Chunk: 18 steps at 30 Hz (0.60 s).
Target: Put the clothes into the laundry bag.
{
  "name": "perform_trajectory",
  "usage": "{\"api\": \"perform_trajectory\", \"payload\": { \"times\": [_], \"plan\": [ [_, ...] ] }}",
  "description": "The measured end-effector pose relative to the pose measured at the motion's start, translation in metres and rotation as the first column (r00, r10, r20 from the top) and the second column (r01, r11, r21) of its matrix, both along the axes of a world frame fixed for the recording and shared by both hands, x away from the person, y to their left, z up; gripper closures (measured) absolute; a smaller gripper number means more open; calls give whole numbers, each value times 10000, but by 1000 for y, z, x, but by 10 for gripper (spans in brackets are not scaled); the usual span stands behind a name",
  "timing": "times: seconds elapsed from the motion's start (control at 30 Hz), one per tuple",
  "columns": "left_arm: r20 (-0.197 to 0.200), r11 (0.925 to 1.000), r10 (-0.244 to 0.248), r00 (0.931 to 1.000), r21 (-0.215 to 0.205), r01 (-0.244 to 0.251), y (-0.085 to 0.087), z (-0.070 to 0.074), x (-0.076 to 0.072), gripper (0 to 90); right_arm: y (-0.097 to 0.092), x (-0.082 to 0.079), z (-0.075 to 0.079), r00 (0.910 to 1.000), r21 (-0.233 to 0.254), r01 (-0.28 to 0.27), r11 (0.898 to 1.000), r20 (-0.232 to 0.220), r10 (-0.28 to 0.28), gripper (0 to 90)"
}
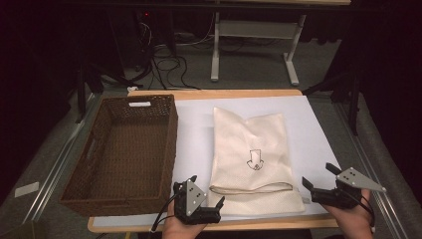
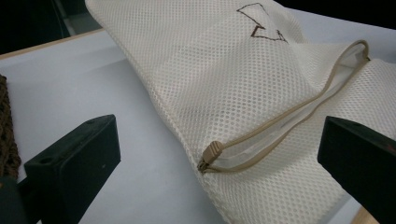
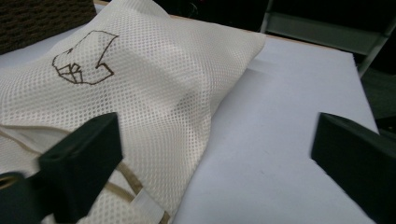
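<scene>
While the mesh bag (image 1: 251, 159) lies flat with its zipper (image 2: 208, 156) opened, both the left gripper (image 1: 206, 196) and right gripper (image 1: 318, 177) stand wide and empty at its near corners, freeing it.

Two black, blocky-jawed grippers are seen near the mesh bag (image 1: 251, 159): the left gripper (image 1: 205, 191) and right gripper (image 1: 318, 175) are each topped with a grey, screw-dotted triangular plate and trailed by black cable.

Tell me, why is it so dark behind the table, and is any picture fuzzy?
High view: light falls on the table and mesh bag; the room behind stays unlit. Left gripper view: sharp on the zipper pull. Right gripper view: the near black tongs look slightly smeared.
</scene>
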<state>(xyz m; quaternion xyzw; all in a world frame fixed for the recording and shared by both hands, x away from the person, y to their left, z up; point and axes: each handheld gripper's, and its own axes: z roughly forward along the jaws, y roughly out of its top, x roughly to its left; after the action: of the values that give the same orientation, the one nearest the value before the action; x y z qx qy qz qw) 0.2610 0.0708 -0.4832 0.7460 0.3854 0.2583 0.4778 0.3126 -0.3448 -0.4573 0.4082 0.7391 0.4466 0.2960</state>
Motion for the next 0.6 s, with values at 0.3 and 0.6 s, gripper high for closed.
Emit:
{"api": "perform_trajectory", "payload": {
  "times": [0.3,0.6],
  "plan": [
    [-12,9994,273,9996,-230,-274,5,2,-1,0,9,-12,-1,9991,-108,-245,9996,356,248,2],
    [39,9993,331,9994,-169,-330,8,2,-1,0,7,-13,0,9994,-6,-45,10000,329,45,2]
  ]
}}
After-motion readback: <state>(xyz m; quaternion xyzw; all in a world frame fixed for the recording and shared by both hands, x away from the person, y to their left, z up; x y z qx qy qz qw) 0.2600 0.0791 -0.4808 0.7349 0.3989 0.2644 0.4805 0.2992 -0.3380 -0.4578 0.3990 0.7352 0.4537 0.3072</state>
